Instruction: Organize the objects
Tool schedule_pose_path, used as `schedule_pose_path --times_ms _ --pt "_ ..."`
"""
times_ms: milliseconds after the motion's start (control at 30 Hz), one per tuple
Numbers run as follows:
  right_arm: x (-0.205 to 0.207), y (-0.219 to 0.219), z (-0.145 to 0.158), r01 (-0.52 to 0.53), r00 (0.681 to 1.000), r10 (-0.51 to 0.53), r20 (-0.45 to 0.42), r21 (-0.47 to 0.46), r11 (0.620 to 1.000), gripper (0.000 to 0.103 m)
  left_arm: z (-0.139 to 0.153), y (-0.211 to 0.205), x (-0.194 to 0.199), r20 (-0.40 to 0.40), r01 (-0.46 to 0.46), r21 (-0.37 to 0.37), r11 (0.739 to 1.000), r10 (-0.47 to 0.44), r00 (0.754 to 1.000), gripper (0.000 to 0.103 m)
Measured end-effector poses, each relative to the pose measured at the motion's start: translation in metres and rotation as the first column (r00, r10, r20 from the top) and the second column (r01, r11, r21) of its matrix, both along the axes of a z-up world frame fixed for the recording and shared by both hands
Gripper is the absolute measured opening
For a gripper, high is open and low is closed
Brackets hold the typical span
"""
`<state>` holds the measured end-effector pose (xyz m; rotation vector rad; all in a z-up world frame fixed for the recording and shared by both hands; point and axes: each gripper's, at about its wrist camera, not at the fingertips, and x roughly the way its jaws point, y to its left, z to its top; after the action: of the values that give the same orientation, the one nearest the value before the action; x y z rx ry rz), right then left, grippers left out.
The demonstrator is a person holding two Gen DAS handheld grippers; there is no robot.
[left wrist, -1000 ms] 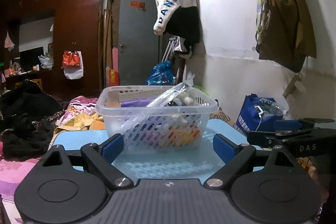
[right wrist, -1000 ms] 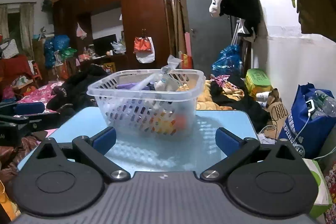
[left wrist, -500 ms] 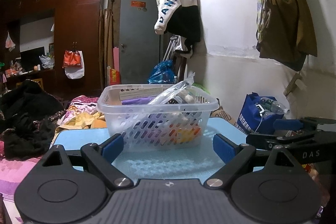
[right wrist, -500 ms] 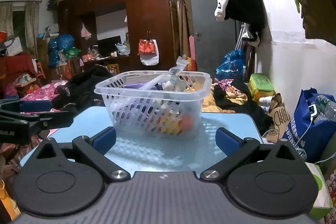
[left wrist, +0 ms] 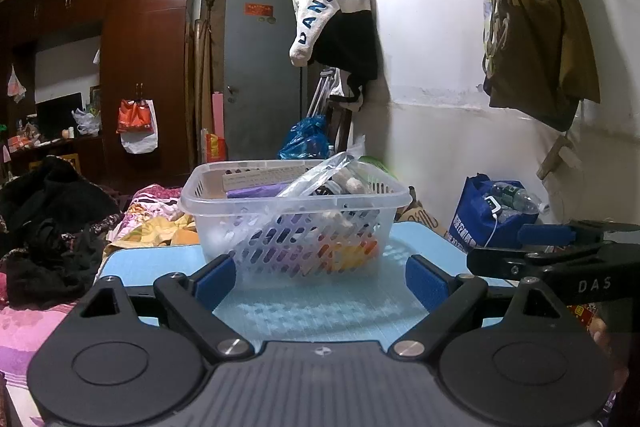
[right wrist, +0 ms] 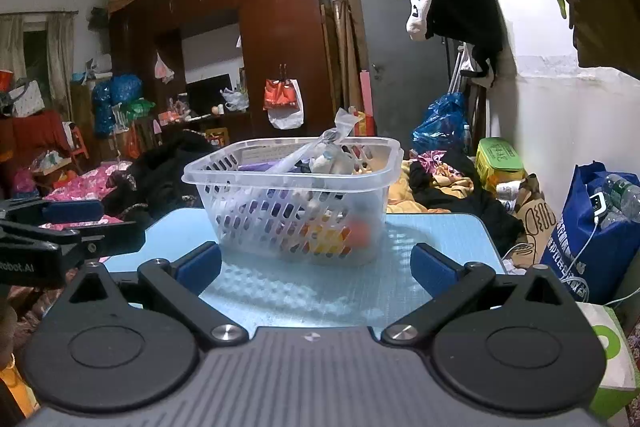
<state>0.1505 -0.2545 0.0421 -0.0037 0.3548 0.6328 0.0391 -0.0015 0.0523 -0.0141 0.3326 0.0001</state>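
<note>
A clear plastic basket (left wrist: 224, 203) (right wrist: 208, 183) stands on a light blue table (left wrist: 152, 259) (right wrist: 432, 227). It holds several items: a clear plastic bag (left wrist: 320, 173) (right wrist: 340, 135), a purple pack (left wrist: 256, 191), a flat white box (left wrist: 264, 177) and orange things low inside. My left gripper (left wrist: 320, 281) is open, just short of the basket's near side, nothing between its blue pads. My right gripper (right wrist: 316, 267) is open too, likewise empty, in front of the basket. Each gripper shows at the edge of the other's view, the right one (left wrist: 560, 251) and the left one (right wrist: 60, 227).
Dark clothes (left wrist: 48, 223) and pink bedding (left wrist: 24, 323) lie left of the table. A blue bag with bottles (left wrist: 492, 215) (right wrist: 592, 227) stands at the right by the white wall. A green box (right wrist: 500, 159) and a wardrobe (right wrist: 276, 47) are behind.
Both grippers have drawn back slightly and drifted, so the basket sits a little further off and more central in the views. The basket and its contents have not moved.
</note>
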Motion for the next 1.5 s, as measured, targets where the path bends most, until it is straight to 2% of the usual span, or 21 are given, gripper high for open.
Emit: schedule_pose_path --times_ms 1500 --pt "0.0004 0.0011 -0.0036 0.000 1.000 0.000 0.001 -0.004 1.000 0.103 -0.0043 0.0014 -0.0005 0.002 -0.008 -0.007 1.000 0.008 1.000 0.094"
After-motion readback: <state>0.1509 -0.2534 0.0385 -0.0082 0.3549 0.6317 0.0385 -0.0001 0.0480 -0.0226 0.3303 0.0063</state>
